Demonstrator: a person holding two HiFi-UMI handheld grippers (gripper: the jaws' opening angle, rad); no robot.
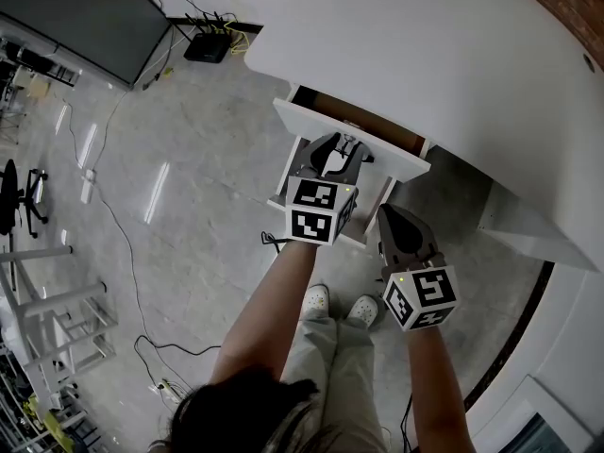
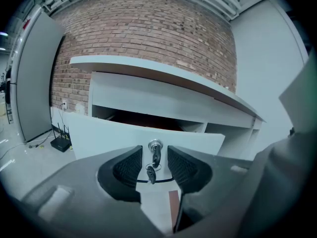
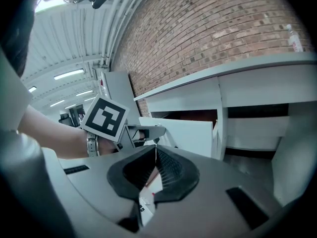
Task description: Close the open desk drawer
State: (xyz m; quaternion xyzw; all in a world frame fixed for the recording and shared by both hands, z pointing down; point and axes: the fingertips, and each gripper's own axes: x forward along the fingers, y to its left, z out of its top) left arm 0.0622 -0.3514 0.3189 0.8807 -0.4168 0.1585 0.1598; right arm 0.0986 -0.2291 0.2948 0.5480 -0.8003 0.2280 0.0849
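White desk (image 1: 453, 55), filling the upper right of the head view, with a brick wall (image 2: 148, 29) behind it in the left gripper view. The drawer (image 1: 394, 156) stood pulled out from under the desk's edge at the centre of the head view, its brown inside open to the camera above; in the left gripper view its white front panel (image 2: 109, 133) crossed the middle of the frame. I had the left gripper (image 1: 342, 144) close up to that panel, just below centre in the head view. Its jaws (image 2: 154, 157) stood spread. Through the gap between them I saw the lock (image 2: 155, 146) and a key (image 2: 151, 172) hanging beneath it, with neither pad touching either one. The right gripper (image 1: 394, 217) lay lower and further right in the head view, near the drawer's right corner but apart from it. Its jaws (image 3: 155, 152) were pressed together at the tips and pinched nothing.
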